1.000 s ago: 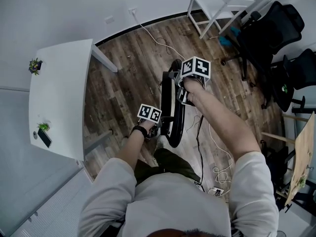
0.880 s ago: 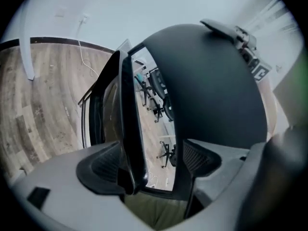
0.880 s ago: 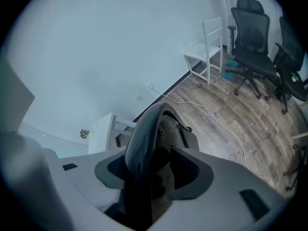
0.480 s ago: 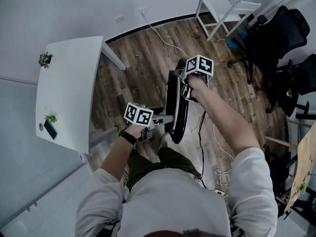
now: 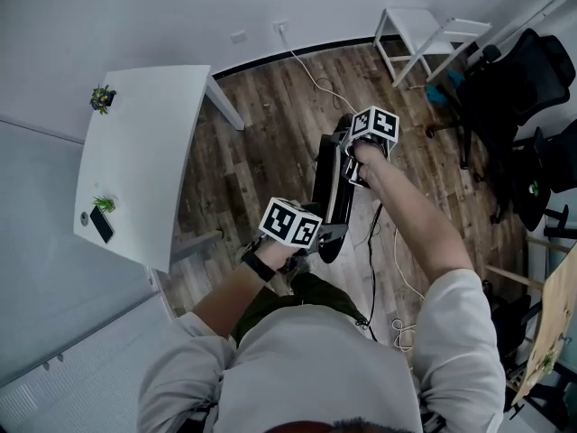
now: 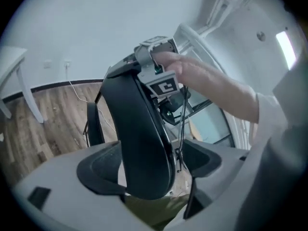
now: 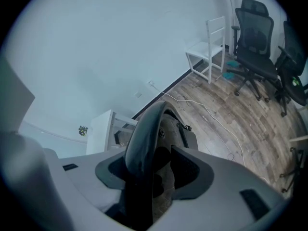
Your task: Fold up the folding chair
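Left claw (image 6: 154,163) clamped on black plastic folding chair (image 5: 334,180), seat edge; right claw (image 7: 155,170) clamped on backrest top. Rigid, probably light, slick; grip rims.

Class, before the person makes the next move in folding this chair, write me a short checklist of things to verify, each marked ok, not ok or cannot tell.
1. Left gripper tongs around the seat edge of the folding chair: ok.
2. Right gripper tongs on the backrest top, just closed a little further: ok.
3. Seat flat against backrest: cannot tell; a thin gap seems to show from above.
4. White cable on the floor clear of the chair: cannot tell, it passes out of sight behind the chair.
5. White table clear of the chair: ok, it stands apart.
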`<state>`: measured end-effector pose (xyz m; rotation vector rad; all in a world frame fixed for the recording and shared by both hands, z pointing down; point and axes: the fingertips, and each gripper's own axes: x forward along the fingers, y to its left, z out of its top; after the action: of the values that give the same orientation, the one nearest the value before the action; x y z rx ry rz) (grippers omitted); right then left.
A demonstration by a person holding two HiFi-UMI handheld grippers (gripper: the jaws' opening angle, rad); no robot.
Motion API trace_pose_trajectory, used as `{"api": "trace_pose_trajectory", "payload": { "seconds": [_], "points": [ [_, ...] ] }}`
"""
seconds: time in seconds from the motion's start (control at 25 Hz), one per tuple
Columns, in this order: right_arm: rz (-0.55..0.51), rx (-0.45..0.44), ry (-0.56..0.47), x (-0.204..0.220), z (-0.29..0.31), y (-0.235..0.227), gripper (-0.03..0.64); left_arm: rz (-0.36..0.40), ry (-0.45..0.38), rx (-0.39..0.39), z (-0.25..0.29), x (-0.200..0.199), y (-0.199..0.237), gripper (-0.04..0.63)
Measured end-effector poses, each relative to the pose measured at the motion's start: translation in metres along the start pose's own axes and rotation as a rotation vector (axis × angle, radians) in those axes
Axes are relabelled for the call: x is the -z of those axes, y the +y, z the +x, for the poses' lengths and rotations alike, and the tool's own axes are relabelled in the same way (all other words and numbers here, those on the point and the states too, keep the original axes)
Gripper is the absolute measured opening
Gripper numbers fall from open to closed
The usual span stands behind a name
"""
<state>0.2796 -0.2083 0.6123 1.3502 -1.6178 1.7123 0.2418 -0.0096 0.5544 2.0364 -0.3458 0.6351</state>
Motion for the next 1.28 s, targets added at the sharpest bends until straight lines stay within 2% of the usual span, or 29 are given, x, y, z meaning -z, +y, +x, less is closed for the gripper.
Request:
{"api": "trace_pose_trajectory", "payload": {
  "seconds": [0.16, 0.32, 0.48, 0.6, 0.8, 0.96, 1.08, 1.2, 1.28],
  "points": [
    [-0.007, -0.003, 0.005, 0.003, 0.006, 0.009, 0.225, 0.083, 0.051, -0.083, 0.022, 0.006, -0.01, 0.391],
    [-0.019, -0.007, 0.015, 0.004, 0.011, 0.017, 0.225, 0.157, 0.087, -0.232, 0.036, 0.007, 0.002, 0.391],
    [-0.029, -0.007, 0.024, 0.006, 0.015, 0.024, 0.227, 0.143, 0.118, -0.363, 0.045, 0.018, 0.03, 0.39],
    [-0.034, -0.005, 0.026, 0.007, 0.017, 0.027, 0.224, 0.125, 0.114, -0.378, 0.049, 0.021, 0.035, 0.38],
    [-0.041, -0.017, 0.035, 0.007, 0.017, 0.027, 0.235, 0.172, 0.164, -0.385, 0.05, 0.021, 0.034, 0.34],
    [-0.083, -0.028, 0.056, 0.01, 0.01, 0.029, 0.255, 0.169, 0.164, -0.398, 0.049, 0.022, 0.034, 0.318],
    [-0.193, -0.059, 0.11, 0.013, -0.009, 0.034, 0.256, 0.16, 0.154, -0.398, 0.049, 0.02, 0.034, 0.311],
    [-0.361, -0.072, 0.183, 0.017, -0.032, 0.035, 0.285, 0.147, 0.134, -0.388, 0.05, 0.02, 0.032, 0.313],
    [-0.473, -0.076, 0.227, 0.014, -0.045, 0.034, 0.273, 0.141, 0.124, -0.385, 0.052, 0.019, 0.031, 0.313]
  ]
}}
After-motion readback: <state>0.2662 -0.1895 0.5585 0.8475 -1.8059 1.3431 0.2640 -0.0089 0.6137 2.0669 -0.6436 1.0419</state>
